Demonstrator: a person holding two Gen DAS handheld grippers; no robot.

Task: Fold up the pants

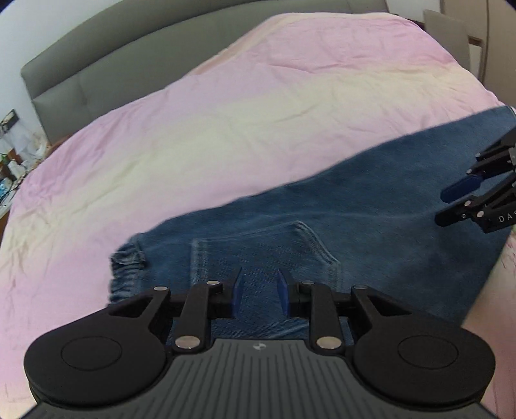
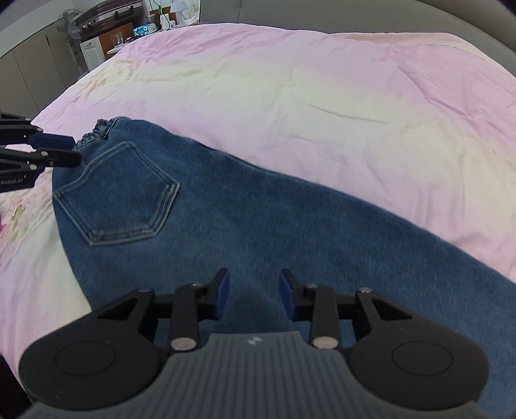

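Jeans (image 2: 258, 225) lie flat on the pink bed (image 1: 225, 129), folded lengthwise, pocket up. Both grippers hover just above them with fingers apart and nothing between: left (image 1: 259, 291) near the waistband, right (image 2: 254, 293) over the leg. Next, I reckon, comes gripping for the crosswise fold.

Soft, even daylight, slight motion blur on the fabric, strong fisheye bending at the edges.

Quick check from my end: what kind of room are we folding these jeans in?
Most likely a bedroom: the jeans lie on a bed with a pink sheet, a grey padded headboard behind it, and a fan near cluttered furniture.
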